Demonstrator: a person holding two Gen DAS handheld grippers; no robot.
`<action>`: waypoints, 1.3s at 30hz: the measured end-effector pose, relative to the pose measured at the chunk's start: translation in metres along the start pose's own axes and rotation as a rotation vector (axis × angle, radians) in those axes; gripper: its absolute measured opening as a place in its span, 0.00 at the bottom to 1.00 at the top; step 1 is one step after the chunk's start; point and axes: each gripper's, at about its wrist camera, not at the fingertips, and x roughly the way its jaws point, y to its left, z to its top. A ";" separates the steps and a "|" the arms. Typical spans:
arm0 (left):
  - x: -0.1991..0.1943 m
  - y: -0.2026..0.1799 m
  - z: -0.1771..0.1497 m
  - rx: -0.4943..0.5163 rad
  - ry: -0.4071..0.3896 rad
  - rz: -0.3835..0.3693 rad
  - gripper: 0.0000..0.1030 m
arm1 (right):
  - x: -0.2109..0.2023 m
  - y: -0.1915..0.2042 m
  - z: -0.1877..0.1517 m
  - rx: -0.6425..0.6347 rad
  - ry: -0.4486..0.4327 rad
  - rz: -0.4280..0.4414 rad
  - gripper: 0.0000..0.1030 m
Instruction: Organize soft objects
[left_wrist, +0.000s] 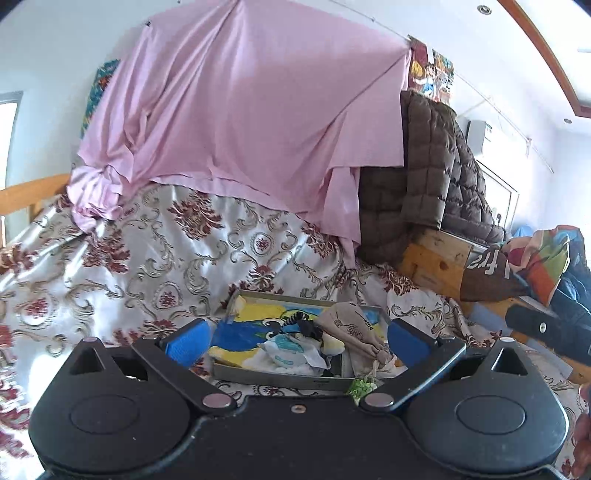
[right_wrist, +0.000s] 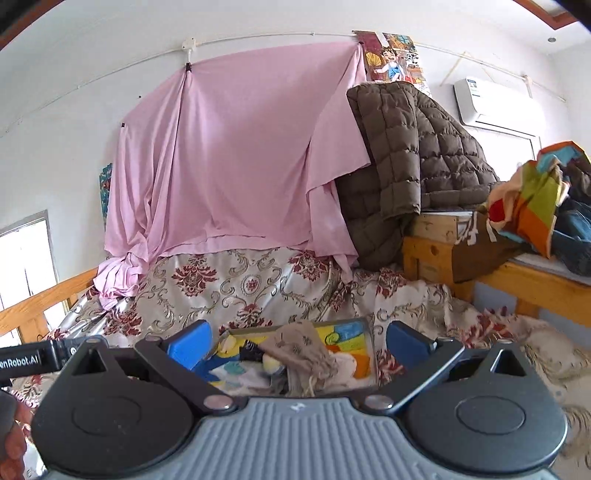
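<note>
A shallow grey tray (left_wrist: 258, 378) lies on the floral bedspread, also seen in the right wrist view (right_wrist: 373, 354). It holds soft items on a blue-and-yellow cloth (left_wrist: 243, 336): a beige drawstring pouch (left_wrist: 351, 325) (right_wrist: 303, 350), a white packet (left_wrist: 291, 352), a dark striped piece (left_wrist: 308, 326) and a small yellow-white ball (right_wrist: 272, 363). A green item (left_wrist: 360, 387) sits at the tray's near edge. My left gripper (left_wrist: 295, 341) is open and empty just before the tray. My right gripper (right_wrist: 295, 345) is open and empty, also facing it.
Floral bedspread (left_wrist: 147, 258) covers the bed. A pink sheet (left_wrist: 240, 110) hangs behind. A brown quilted jacket (right_wrist: 413, 155) drapes over a wooden frame (right_wrist: 498, 273) on the right, with colourful clothes (right_wrist: 535, 195) piled there. A wooden rail (right_wrist: 40, 302) runs at left.
</note>
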 end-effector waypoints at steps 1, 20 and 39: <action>-0.006 0.001 -0.001 0.000 -0.004 0.003 0.99 | -0.005 0.001 -0.002 0.006 0.004 -0.002 1.00; -0.104 0.007 -0.048 0.058 0.001 0.090 0.99 | -0.074 0.032 -0.056 0.053 0.088 -0.018 1.00; -0.126 0.031 -0.095 0.088 0.088 0.138 0.99 | -0.088 0.053 -0.111 0.041 0.194 -0.037 1.00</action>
